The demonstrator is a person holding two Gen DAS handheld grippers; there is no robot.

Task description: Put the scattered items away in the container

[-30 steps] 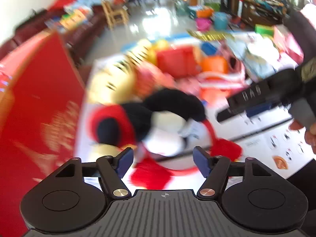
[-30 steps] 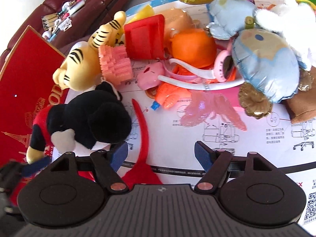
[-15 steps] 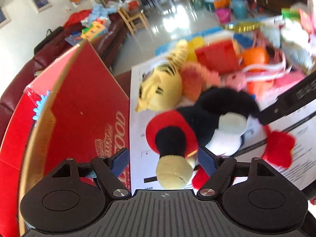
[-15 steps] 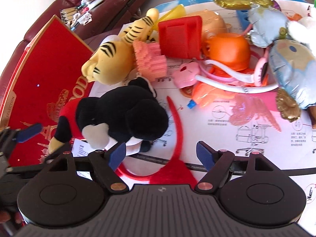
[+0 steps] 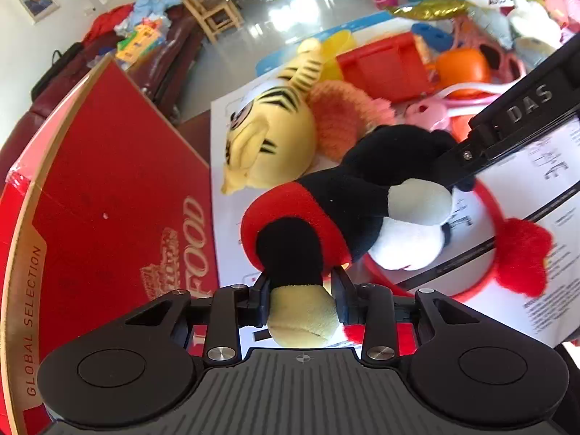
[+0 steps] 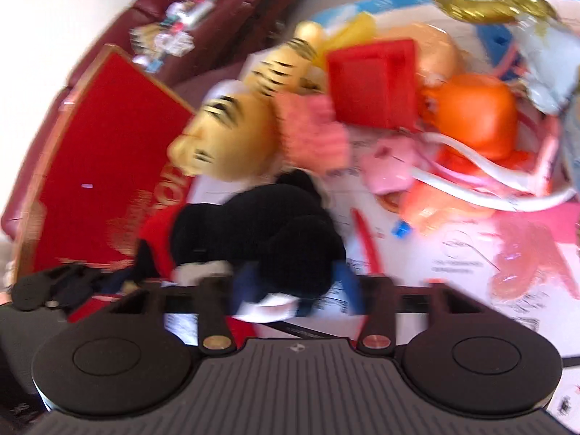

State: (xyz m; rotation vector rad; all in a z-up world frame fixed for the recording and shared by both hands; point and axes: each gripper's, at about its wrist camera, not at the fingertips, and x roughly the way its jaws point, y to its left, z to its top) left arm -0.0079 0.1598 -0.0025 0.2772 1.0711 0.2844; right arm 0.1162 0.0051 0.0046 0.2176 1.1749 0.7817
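Many toys (image 5: 388,69) crowd one white printed sheet (image 5: 554,166).

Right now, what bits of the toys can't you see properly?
- Mouse plush: face turned away in left wrist view, smeared by blur in right wrist view.
- Right gripper: pads on the plush's head are blurred.
- Red box: cut off by the left edge, inside hidden.
- Paper sheet: print too small.
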